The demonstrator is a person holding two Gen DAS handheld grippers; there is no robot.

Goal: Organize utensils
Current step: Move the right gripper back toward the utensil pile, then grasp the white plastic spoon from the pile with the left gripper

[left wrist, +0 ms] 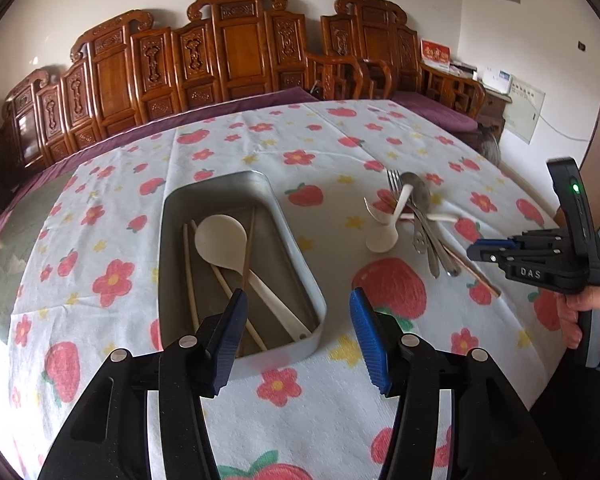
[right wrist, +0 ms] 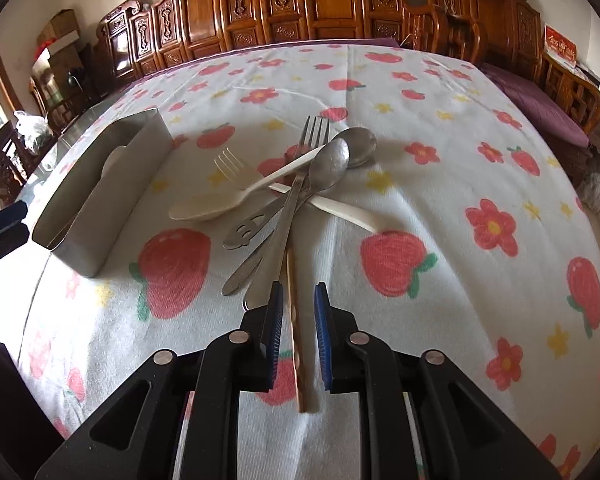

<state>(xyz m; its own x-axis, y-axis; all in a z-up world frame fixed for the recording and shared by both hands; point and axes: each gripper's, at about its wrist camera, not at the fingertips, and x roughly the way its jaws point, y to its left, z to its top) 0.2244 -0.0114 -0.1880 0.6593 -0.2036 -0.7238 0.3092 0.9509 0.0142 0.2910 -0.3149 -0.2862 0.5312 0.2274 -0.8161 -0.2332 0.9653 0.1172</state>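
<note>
A metal tray (left wrist: 172,216) holds a cream spoon (left wrist: 220,240) and several chopsticks. My left gripper (left wrist: 298,310) hovers open over the tray's near end with nothing between its fingers; a brown chopstick (left wrist: 249,248) in the tray ends beside the left finger. To the right lies a pile of utensils (right wrist: 300,184): a metal fork (right wrist: 314,130), metal spoons (right wrist: 332,164), a cream spoon (right wrist: 204,204) and a cream fork (right wrist: 228,164). My right gripper (right wrist: 298,316) stands narrowly open astride a brown chopstick (right wrist: 294,332) on the cloth, pads not touching it.
The strawberry-and-flower tablecloth (right wrist: 440,160) covers the table. The tray's wall (right wrist: 112,208) stands left of the pile. A carved wooden bench (left wrist: 236,48) runs behind the far edge. A hand (left wrist: 580,316) holds the right gripper (left wrist: 478,249) at the table's right side.
</note>
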